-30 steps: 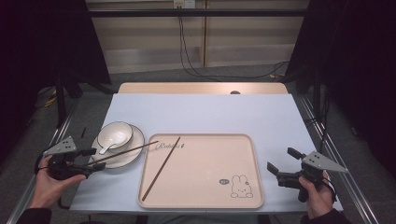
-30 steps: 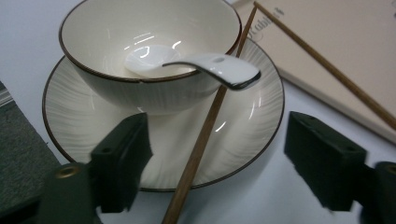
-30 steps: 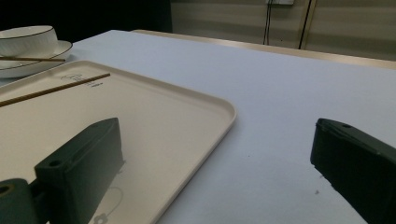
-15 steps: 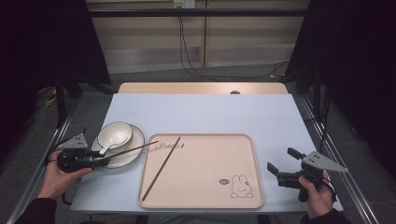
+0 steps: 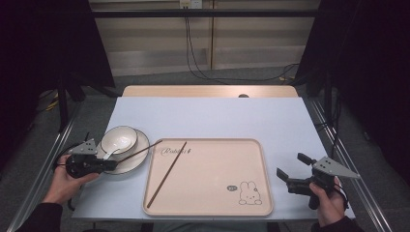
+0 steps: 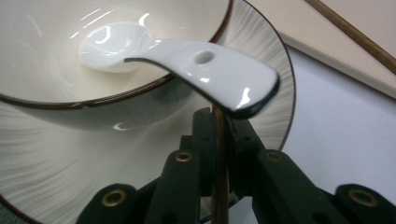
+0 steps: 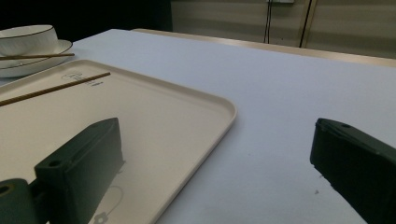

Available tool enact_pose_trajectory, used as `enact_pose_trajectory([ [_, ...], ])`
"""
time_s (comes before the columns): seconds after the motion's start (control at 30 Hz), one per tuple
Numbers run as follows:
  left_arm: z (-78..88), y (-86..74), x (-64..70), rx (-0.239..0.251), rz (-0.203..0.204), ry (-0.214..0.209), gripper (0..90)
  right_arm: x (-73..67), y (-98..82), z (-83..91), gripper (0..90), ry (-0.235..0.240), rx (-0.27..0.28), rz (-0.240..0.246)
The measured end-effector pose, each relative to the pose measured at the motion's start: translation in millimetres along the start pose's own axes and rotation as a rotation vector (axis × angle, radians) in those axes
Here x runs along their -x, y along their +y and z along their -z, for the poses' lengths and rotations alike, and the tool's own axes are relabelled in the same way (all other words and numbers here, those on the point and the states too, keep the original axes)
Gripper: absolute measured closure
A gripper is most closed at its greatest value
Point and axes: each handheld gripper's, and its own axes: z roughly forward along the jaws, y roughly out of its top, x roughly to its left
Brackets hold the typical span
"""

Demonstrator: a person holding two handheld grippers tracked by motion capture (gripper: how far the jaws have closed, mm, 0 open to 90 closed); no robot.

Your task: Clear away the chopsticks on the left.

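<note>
My left gripper (image 5: pixel 111 164) is at the table's left edge, shut on the near end of a wooden chopstick (image 5: pixel 140 151) that lies across a white plate (image 5: pixel 140 157) towards the tray. In the left gripper view the jaws (image 6: pixel 218 119) pinch that chopstick (image 6: pixel 219 158) just under the handle of a white spoon (image 6: pixel 219 77). The spoon rests in a white bowl (image 6: pixel 42 42) standing on the plate (image 6: pixel 42 158). A second chopstick (image 5: pixel 167 174) lies slantwise on the beige tray (image 5: pixel 212 205). My right gripper (image 5: pixel 291 166) is open beside the tray's right edge, with nothing between its jaws (image 7: pixel 215 135).
The tray (image 7: pixel 196 100) has a rabbit drawing (image 5: pixel 249 193) at its near right corner. The pale blue table (image 5: pixel 208 116) runs back to a wooden strip. Dark metal frames stand on both sides, and cables hang behind the table.
My left gripper has moved right, up to the plate's near edge, and now sits on the chopstick's end. The right gripper and the tray have stayed put.
</note>
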Motion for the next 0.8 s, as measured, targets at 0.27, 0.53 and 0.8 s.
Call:
enact_pose_trajectory([
  [0.27, 1.9, 0.2, 2.7, 0.004, 0.016, -0.019, 84.3, -0.1, 0.0, 0.0, 2.0, -0.001, -0.001, -0.002],
  [0.53, 3.8, 1.8, 7.7, 0.034, 0.056, -0.045, 84.4, 0.1, 0.1, 0.1, 2.0, 0.003, 0.001, 0.001],
  [0.8, 8.5, 2.9, 12.9, 0.043, 0.095, -0.035, 84.6, 0.2, 0.1, 0.4, 2.0, 0.004, 0.001, -0.001],
])
